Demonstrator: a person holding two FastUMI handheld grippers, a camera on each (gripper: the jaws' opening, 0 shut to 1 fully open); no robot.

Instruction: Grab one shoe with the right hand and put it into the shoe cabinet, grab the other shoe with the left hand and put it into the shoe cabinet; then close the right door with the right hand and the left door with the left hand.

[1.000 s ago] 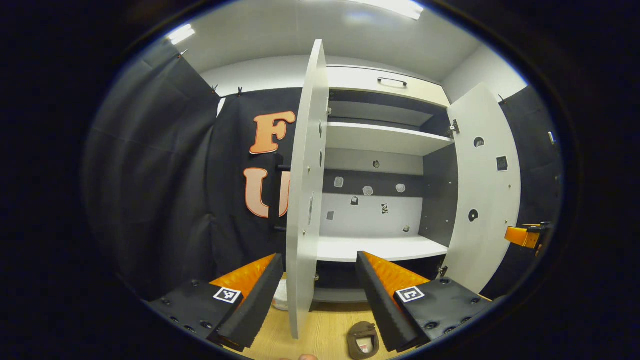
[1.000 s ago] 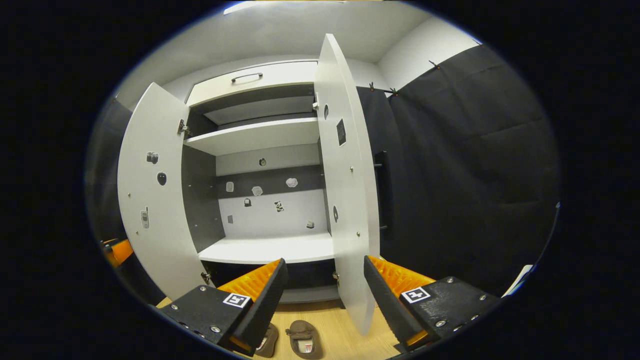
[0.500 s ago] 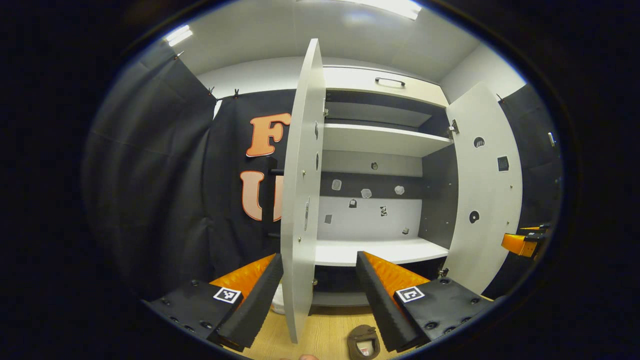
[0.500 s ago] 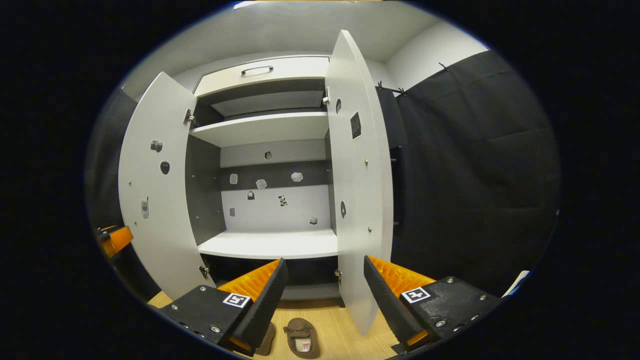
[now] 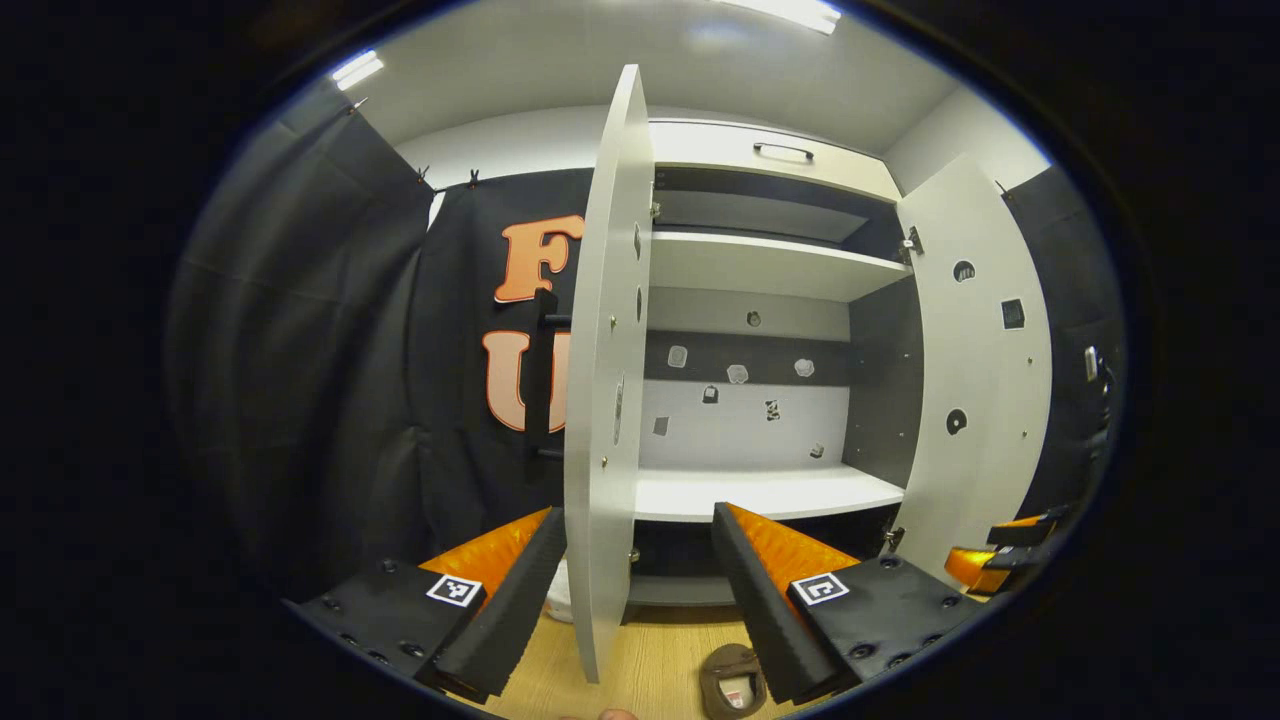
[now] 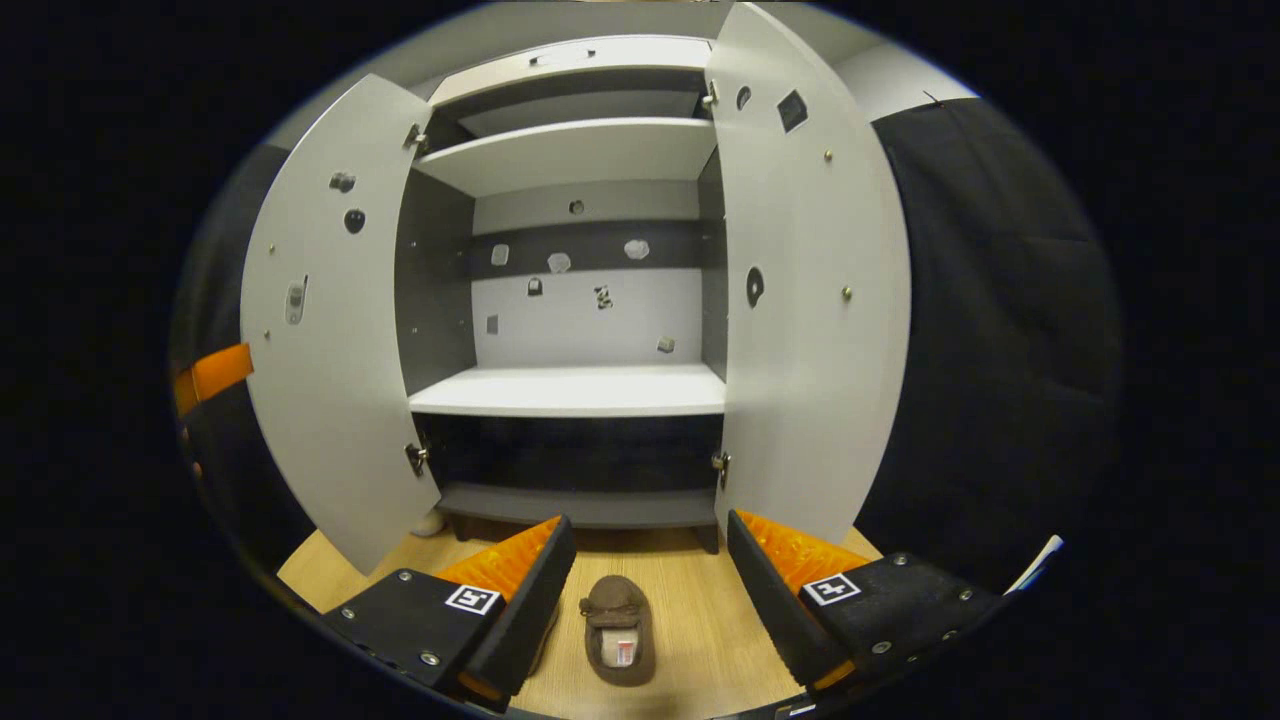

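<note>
Right gripper view: the right claw (image 6: 648, 600) is aimed down at the wooden floor (image 6: 700, 640) in front of the shoe cabinet (image 6: 570, 390), with its 2 fingers spread wide and nothing held between them. A brown shoe (image 6: 618, 628) lies on the floor directly between the fingers, toe toward the cabinet, so that it is framed for a straight descent. No contact with the shoe is made yet. A second shoe (image 6: 545, 640) is judged to be partly hidden behind the left-hand finger. Both doors are swung fully outward: the left door (image 6: 320, 320) and the right door (image 6: 810, 300). The lower shelf (image 6: 570, 390) is thereby left unobstructed for loading.

In the left gripper view, the left claw (image 5: 638, 590) is held level and higher, pointed at the edge of the left door (image 5: 605, 380), with its fingers also parted and empty. A shoe (image 5: 732, 682) is seen on the floor below it. The right claw (image 5: 985, 562) is visible low at the far right, consistent with a lowered, downward-tilted pose. The grasp is judged to be the step in hand.
</note>
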